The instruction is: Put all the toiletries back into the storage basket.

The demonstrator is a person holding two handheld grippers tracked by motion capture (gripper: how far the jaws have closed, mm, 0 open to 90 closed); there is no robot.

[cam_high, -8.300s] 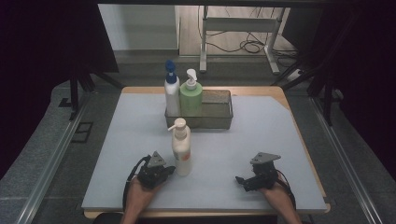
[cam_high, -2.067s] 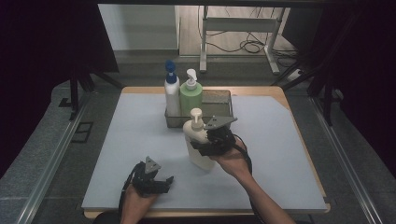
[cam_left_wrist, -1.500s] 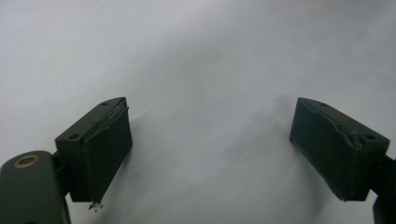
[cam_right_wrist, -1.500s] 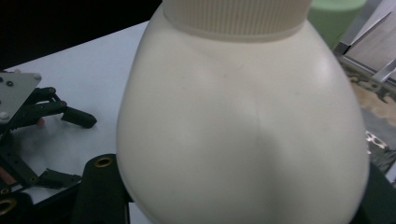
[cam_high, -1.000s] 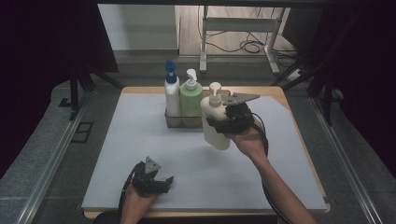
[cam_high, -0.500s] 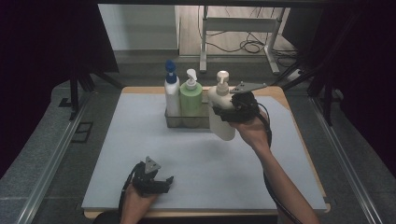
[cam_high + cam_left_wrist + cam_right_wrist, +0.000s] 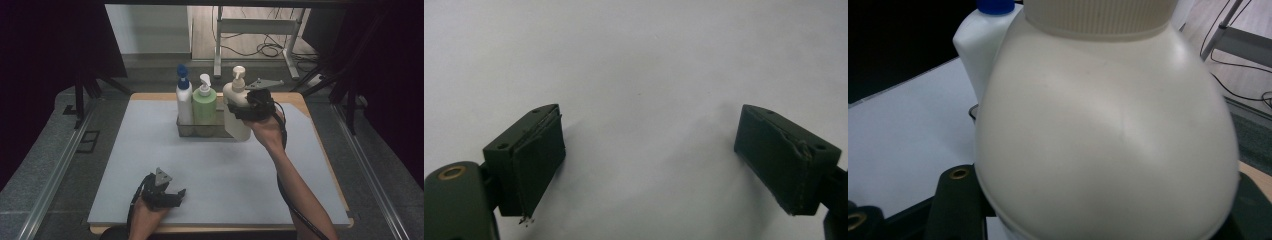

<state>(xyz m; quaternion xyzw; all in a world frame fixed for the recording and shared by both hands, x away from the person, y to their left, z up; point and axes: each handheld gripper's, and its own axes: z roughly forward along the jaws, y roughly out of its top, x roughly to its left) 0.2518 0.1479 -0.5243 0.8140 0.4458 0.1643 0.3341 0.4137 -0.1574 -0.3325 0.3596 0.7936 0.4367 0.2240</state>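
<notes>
Left gripper (image 7: pixel 172 194) rests low on the grey mat (image 7: pixel 150 150) at the near edge, jaws spread wide, nothing between them. Farther back, the mesh tray (image 7: pixel 220 129) holds a blue-capped bottle (image 7: pixel 183 102) and a green pump bottle (image 7: pixel 204 105), its right end free. Right gripper (image 7: pixel 243 107) clamps the cream pump bottle (image 7: pixel 234 100) by the shoulder, jaws about half open around it. Bottle upright, long axis vertical, raised just at the tray's right end; judged next: lower it straight into that gap.
</notes>
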